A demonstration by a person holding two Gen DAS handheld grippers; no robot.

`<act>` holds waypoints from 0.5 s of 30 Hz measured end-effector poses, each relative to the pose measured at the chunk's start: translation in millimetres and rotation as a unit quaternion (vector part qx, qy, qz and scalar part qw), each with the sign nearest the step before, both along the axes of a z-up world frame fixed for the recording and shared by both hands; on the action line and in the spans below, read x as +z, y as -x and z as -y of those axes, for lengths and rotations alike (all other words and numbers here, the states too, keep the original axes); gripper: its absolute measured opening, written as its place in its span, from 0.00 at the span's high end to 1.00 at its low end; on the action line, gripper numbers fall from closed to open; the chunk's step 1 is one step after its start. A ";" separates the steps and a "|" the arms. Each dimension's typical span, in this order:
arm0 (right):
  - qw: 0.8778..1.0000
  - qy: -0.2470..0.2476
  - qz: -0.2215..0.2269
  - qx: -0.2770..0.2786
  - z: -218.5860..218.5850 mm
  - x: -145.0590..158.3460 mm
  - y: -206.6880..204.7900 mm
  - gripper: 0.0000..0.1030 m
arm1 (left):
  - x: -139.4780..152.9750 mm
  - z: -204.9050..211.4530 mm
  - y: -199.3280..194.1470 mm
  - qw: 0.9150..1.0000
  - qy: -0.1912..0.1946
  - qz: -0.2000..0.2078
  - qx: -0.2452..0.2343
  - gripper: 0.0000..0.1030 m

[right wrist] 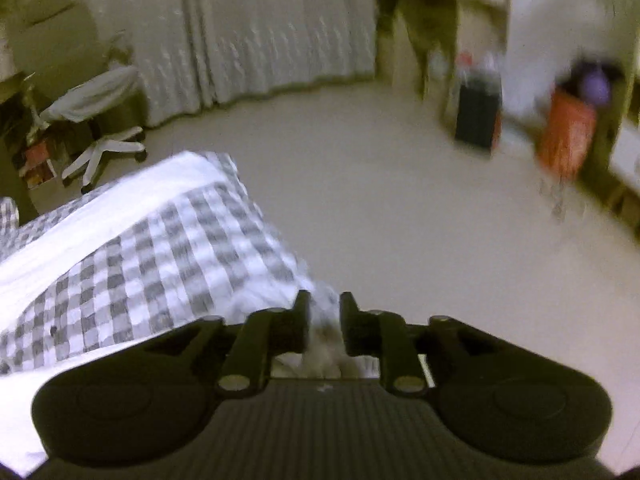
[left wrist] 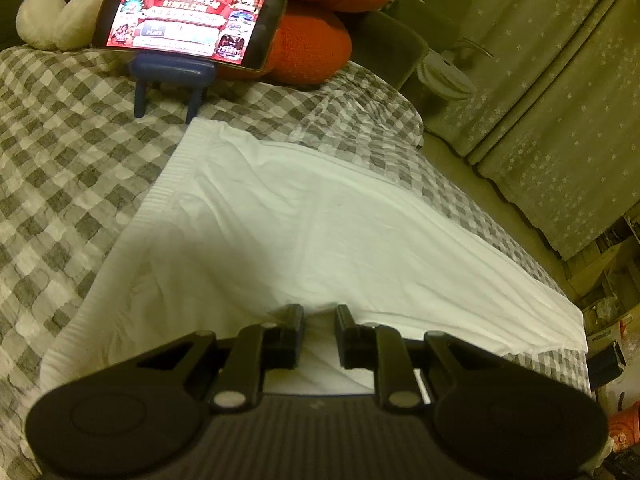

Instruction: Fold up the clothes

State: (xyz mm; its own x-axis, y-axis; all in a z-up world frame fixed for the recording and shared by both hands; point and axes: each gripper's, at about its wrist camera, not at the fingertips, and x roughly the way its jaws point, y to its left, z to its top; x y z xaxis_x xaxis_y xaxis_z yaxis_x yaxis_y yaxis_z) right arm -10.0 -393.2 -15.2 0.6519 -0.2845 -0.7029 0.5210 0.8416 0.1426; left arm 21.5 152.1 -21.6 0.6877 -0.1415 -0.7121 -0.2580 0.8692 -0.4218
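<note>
White garment [left wrist: 288, 220] lies spread on the bed, on top of the grey and white checked cover [left wrist: 68, 152], and it reaches from the phone stand at the far end down to the left gripper [left wrist: 319, 316]. It looks like thin, soft cotton with a ribbed band along its left edge and many shallow wrinkles in the middle. Which kind of clothing it is I cannot tell for sure. Its right long edge is straight and seems double, so I judge that at least one fold along the length is already made. The cross folds, which would make it short and compact, appear not yet done, because the cloth is one long strip.

The left gripper has its jaws close together at the near end of the garment, and white cloth shows in the narrow gap between them. It seems clamped on this near edge, though the contact itself is partly hidden.

The right gripper [right wrist: 324, 308] is at the corner of the bed, over the floor side, and its picture is blurred. Its jaws stand a little apart with something pale and fuzzy in the gap. Whether they press on cloth or only pass in front of it, I cannot tell. In this view the garment [right wrist: 100, 200] shows as a white band to the left, apart from these jaws.

A phone [left wrist: 188, 20] with a bright red screen stands on a blue holder [left wrist: 170, 76] beyond the garment.
</note>
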 end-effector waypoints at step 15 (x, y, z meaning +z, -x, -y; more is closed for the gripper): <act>0.997 0.004 0.071 0.044 -16.9 25.9 11.5 0.85 | 0.1 0.3 0.8 1.000 0.005 0.000 0.001 0.82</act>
